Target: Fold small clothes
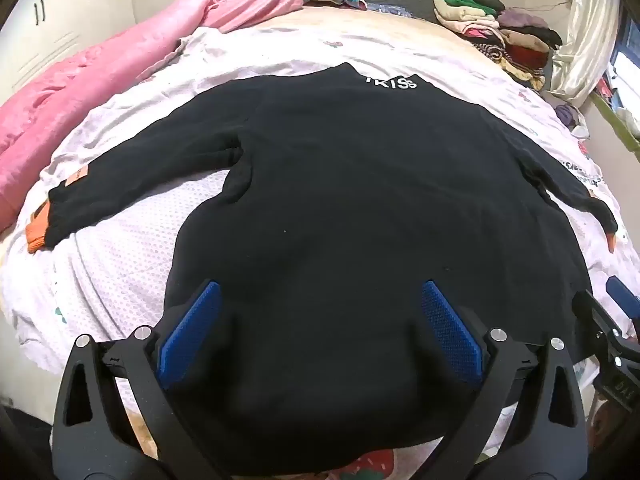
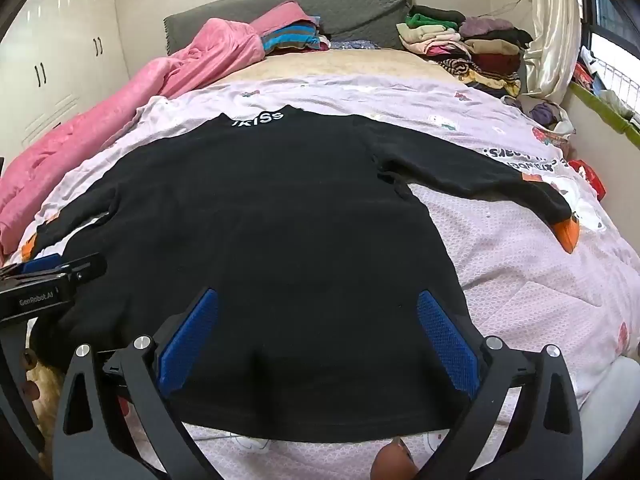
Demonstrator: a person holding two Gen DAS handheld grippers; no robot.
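Both grippers I'm running stand spread as wide as they go, pinching nothing. My left gripper (image 1: pixel 318 320) hangs over the lower body of the black sweater (image 1: pixel 360 200), blue pads (image 1: pixel 190 328) either side of bare cloth; whether they brush it I cannot tell. My right gripper (image 2: pixel 318 332) hovers likewise near the hem. Ahead of both, the sweater lies flat on the pale quilt (image 2: pixel 520 260), sleeves out, collar farthest away.

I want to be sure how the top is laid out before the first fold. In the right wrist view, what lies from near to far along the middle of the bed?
Right tongs → black top → white collar lettering → lilac sheet → grey headboard.
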